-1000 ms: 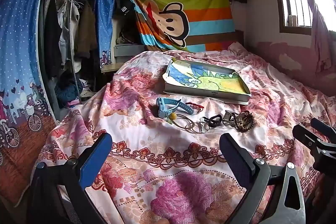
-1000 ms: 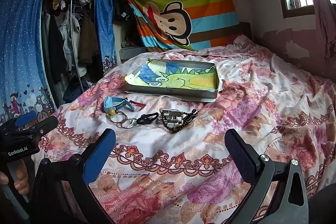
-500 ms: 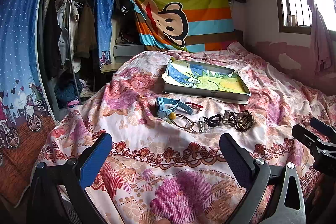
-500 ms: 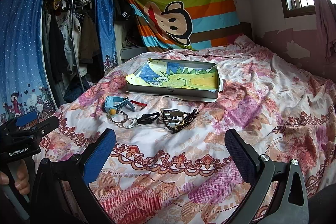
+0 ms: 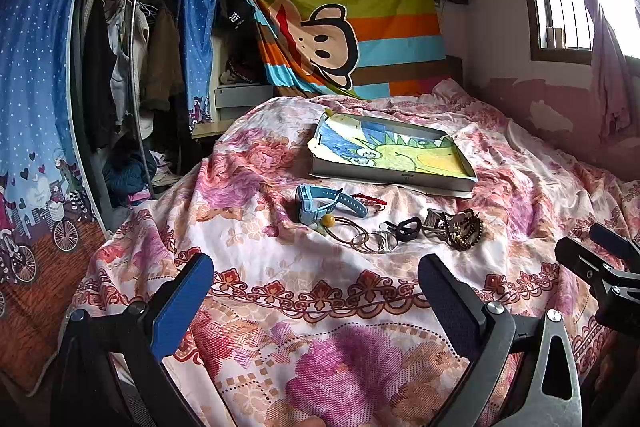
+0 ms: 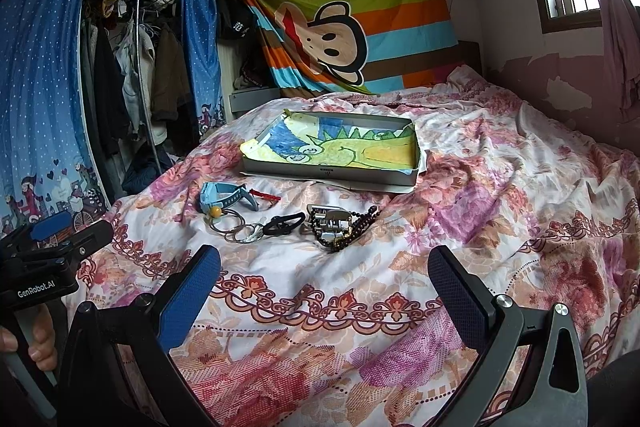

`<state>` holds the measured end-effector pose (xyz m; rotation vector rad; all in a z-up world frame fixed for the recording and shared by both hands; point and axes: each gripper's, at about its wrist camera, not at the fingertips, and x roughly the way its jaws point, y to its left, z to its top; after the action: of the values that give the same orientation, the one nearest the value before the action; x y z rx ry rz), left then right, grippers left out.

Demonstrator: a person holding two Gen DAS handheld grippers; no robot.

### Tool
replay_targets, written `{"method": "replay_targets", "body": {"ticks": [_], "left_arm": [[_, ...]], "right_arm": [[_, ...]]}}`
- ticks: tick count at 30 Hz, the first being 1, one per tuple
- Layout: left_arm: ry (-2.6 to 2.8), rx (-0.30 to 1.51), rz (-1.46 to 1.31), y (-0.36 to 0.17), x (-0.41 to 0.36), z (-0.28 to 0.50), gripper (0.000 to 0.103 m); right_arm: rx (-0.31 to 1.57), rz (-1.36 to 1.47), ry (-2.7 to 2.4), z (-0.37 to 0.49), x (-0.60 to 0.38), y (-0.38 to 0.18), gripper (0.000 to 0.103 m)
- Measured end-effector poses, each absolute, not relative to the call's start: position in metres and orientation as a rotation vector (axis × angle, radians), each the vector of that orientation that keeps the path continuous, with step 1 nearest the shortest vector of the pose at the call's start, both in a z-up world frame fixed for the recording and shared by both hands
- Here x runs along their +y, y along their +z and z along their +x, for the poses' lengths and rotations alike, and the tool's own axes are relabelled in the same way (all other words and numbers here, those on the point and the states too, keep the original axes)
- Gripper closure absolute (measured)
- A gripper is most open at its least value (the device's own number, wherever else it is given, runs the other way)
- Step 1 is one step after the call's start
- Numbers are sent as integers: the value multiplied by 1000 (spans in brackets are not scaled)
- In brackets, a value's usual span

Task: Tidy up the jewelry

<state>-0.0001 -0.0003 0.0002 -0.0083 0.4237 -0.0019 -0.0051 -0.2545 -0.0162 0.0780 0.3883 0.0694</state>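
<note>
Little has shifted in the past sec: left gripper [image 5: 316, 291] and right gripper [image 6: 324, 287] hover over the bed [image 6: 500, 187], jaws wide apart, empty; no sorting begun. Jewelry lies in a row w/ long axis left-right: blue watch [image 5: 320, 205], rings [image 5: 370, 241], beads [image 6: 348, 227], just before the tray [image 6: 328, 177].
</note>
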Motion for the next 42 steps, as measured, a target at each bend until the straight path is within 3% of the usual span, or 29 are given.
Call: {"method": "replay_targets", "body": {"ticks": [42], "left_arm": [[-2,426,-5,0,-1,0,0]], "right_arm": [[397,85,67,-7,-251,-17,1]]}}
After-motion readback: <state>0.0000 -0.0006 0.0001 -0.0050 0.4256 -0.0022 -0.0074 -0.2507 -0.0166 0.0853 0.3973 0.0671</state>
